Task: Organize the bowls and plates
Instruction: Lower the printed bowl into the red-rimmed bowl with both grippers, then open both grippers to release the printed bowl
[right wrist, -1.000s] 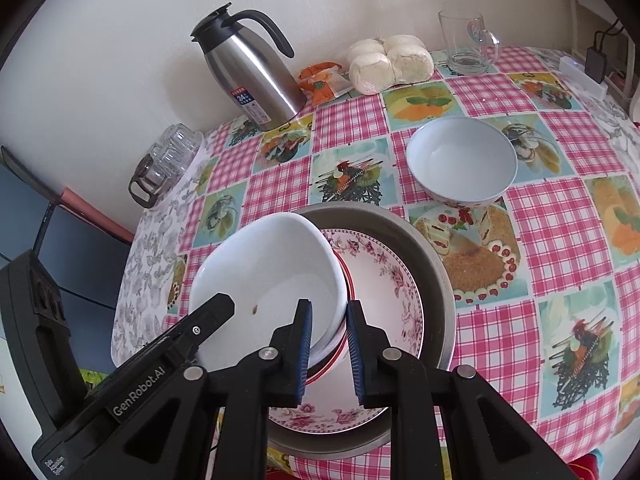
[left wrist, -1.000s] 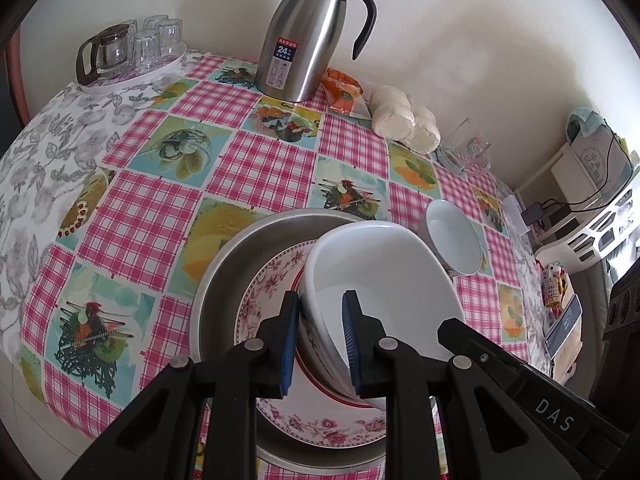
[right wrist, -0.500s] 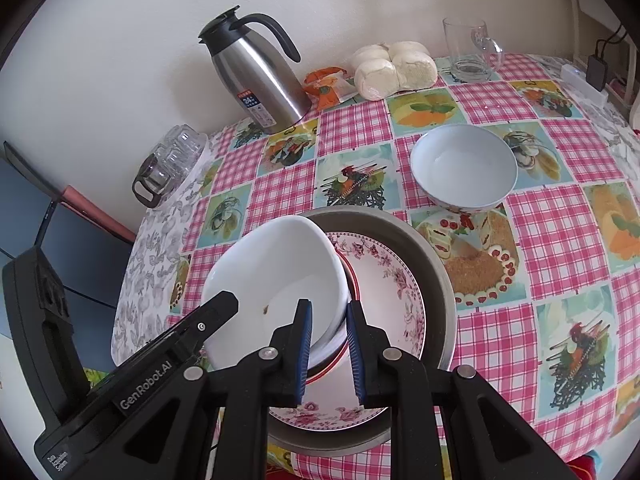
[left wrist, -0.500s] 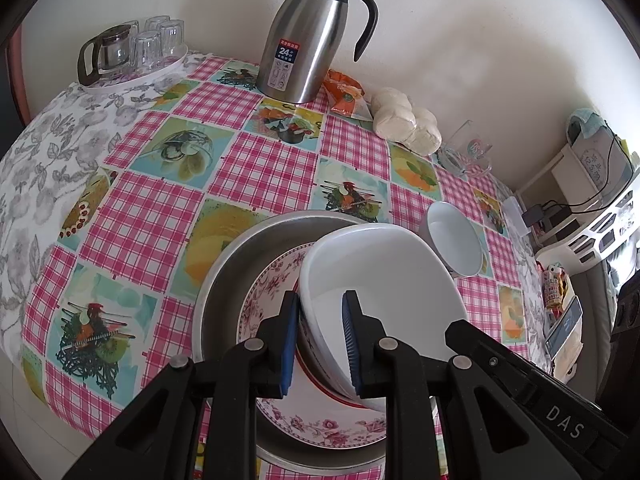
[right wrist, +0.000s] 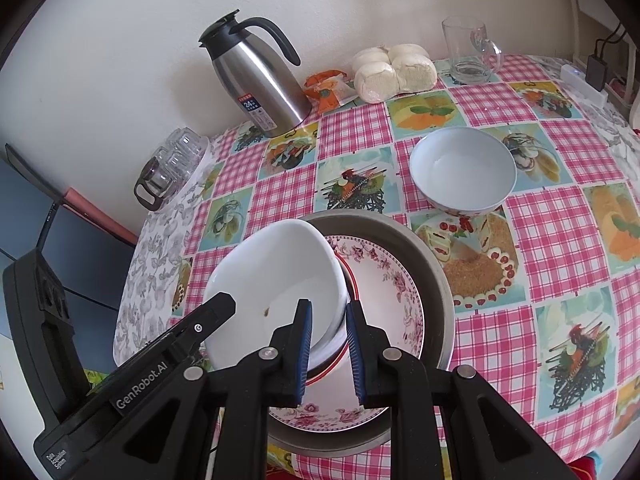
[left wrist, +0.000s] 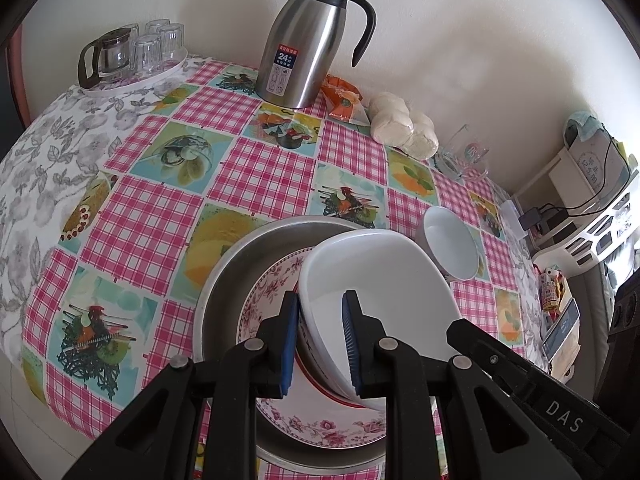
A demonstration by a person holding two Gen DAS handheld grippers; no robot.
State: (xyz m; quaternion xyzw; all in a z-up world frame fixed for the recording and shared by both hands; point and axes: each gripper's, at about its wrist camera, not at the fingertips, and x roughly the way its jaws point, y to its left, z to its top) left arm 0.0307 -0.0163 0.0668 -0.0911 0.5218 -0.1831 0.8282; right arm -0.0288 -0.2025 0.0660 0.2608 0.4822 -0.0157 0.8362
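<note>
A large white bowl (left wrist: 384,276) (right wrist: 280,276) with a red rim line is held above a floral plate (left wrist: 276,292) (right wrist: 384,280) that lies in a metal basin (left wrist: 228,276) (right wrist: 432,264). My left gripper (left wrist: 320,340) is shut on the bowl's left rim. My right gripper (right wrist: 328,344) is shut on its right rim. The bowl hangs tilted between them. A smaller white bowl (left wrist: 452,244) (right wrist: 462,168) stands on the tablecloth beyond the basin.
A steel thermos jug (left wrist: 304,40) (right wrist: 256,80), an orange packet (left wrist: 342,98), wrapped buns (left wrist: 400,124) (right wrist: 392,68) and a glass mug (right wrist: 470,52) stand along the wall. A tray of glasses (left wrist: 132,52) sits at the far left corner. Shelving (left wrist: 580,200) stands past the table's right edge.
Both grippers have lifted the large white bowl a little higher off the floral plate. Both views have drawn back slightly from the table.
</note>
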